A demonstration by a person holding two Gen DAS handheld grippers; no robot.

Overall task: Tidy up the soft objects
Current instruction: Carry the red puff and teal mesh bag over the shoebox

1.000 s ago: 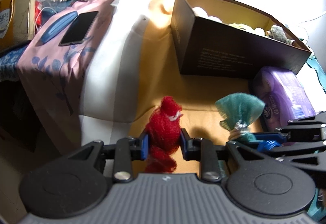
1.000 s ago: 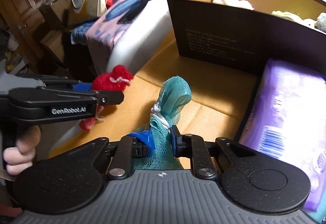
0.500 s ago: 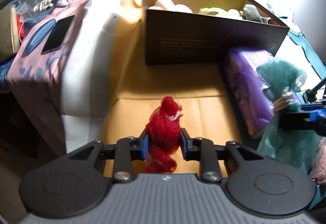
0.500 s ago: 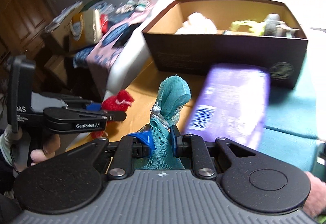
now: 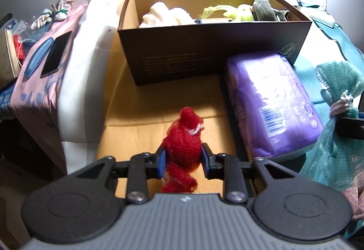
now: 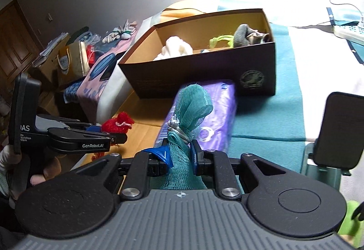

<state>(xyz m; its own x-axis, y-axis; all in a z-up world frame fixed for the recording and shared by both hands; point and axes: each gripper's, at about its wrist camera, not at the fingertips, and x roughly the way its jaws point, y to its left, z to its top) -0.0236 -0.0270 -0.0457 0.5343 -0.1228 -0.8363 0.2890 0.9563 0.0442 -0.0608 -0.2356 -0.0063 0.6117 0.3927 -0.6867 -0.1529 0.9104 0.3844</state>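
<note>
"GenRobot.AI" left gripper (image 5: 183, 157) jaws clamped on red mesh pouf (image 5: 183, 139); right gripper (image 6: 180, 156) jaws on teal one (image 6: 190, 113).

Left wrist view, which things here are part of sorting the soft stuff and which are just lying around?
Part of the job:
red mesh pouf, gripped in the left claw
teal mesh pouf, gripped in the right claw
brown box, already holding soft items

Just lying about:
purple wipes pack
phone
paper bag

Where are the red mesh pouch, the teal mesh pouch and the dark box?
red mesh pouch (image 5: 184, 143), left wrist view, its bulging middle.
teal mesh pouch (image 6: 195, 104), right wrist view, its gathered top.
dark box (image 5: 204, 56), left wrist view, its front wall.
</note>
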